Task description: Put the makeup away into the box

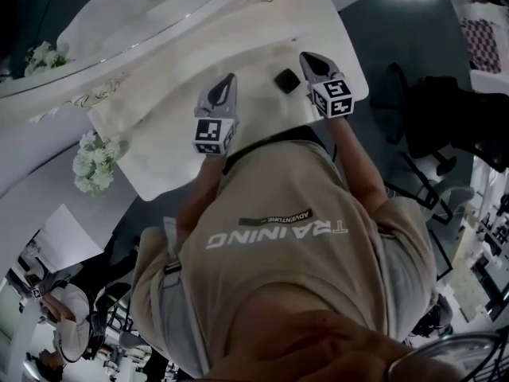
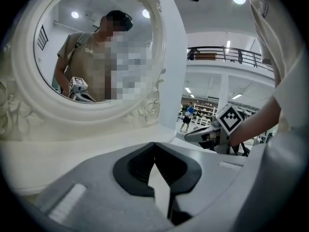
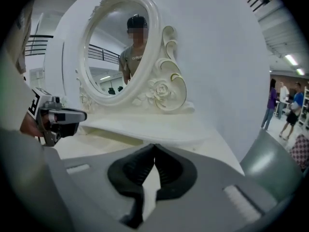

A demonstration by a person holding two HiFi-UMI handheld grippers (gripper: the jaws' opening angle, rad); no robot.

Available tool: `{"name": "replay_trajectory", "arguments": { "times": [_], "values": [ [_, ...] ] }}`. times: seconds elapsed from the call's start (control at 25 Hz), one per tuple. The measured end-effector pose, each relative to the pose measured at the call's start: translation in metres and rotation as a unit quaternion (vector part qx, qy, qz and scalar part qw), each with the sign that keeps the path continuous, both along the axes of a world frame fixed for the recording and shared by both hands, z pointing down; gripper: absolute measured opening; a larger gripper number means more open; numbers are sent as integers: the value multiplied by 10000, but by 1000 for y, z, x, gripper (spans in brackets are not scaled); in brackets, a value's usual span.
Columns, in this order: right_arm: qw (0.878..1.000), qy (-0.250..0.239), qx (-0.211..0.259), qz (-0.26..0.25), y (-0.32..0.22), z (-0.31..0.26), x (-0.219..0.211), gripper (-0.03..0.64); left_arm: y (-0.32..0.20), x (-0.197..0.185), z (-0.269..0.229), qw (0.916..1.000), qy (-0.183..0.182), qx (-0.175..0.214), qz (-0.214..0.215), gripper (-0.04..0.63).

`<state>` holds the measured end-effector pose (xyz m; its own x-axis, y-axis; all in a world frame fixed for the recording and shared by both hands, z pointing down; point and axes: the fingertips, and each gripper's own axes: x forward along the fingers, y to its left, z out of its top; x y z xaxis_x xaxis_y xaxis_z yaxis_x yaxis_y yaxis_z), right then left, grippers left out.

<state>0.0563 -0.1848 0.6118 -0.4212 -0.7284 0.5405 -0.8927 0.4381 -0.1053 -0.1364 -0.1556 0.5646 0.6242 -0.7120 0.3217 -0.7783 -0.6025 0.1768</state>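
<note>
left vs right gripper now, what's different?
The right gripper has its tips beside the small black item; the left gripper is farther from it. The left gripper faces the oval mirror close up; the right gripper sees it whole, from farther off. Shared: both are shut, empty, over the white table.
</note>
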Motion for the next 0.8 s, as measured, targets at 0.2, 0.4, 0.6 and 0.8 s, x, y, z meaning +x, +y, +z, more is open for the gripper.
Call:
{"name": "replay_trajectory", "arguments": {
  "times": [0.2,0.4,0.6,0.8],
  "values": [
    [9991,296,-248,179,-31,41,13,15,-3,-6,6,9991,-262,-178,-282,8],
    [9979,303,-517,255,-48,72,18,110,-6,-1,6,9970,-500,-299,-506,8],
    [9985,97,-512,188,-63,86,17,169,-14,13,10,9950,-564,-441,-691,7],
    [9987,54,-389,336,-71,91,21,140,-11,26,12,9940,-609,-496,-764,8]
  ]
}}
